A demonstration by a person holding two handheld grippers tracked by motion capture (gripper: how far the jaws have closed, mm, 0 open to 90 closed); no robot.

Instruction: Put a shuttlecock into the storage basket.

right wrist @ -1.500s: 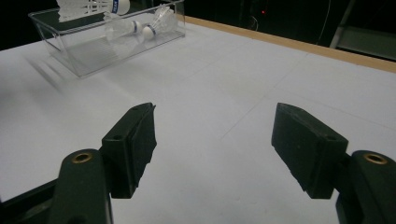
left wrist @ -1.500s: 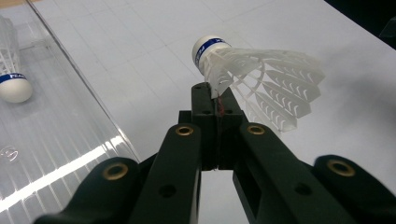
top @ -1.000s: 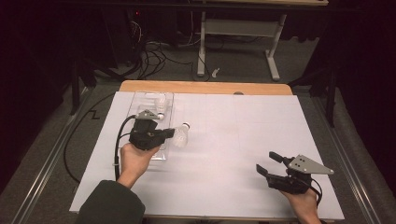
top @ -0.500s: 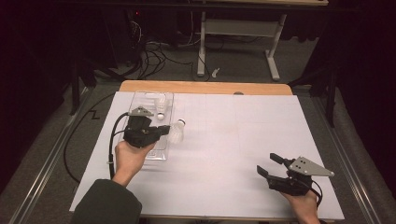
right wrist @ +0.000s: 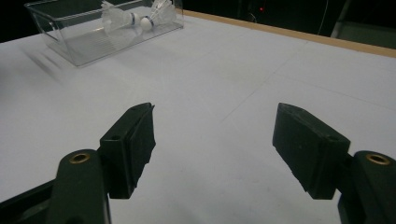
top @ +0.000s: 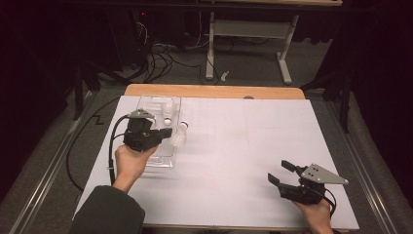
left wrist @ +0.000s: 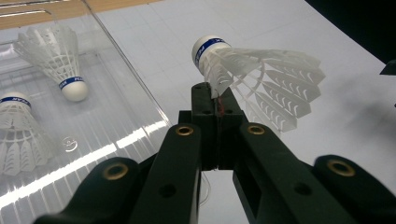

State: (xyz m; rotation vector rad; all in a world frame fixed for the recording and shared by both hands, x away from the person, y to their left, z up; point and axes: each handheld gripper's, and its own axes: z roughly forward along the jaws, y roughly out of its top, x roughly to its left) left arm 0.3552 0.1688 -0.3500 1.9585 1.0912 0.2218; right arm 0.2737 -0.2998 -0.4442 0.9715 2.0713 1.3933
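White plastic shuttlecock (left wrist: 254, 77) is pinched by its skirt in the left gripper (left wrist: 217, 105); move slowly. Right gripper (right wrist: 212, 149) stands open, empty.

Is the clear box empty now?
No, two white shuttlecocks lie inside the clear box, while a third is pinched in the left hand-held gripper.
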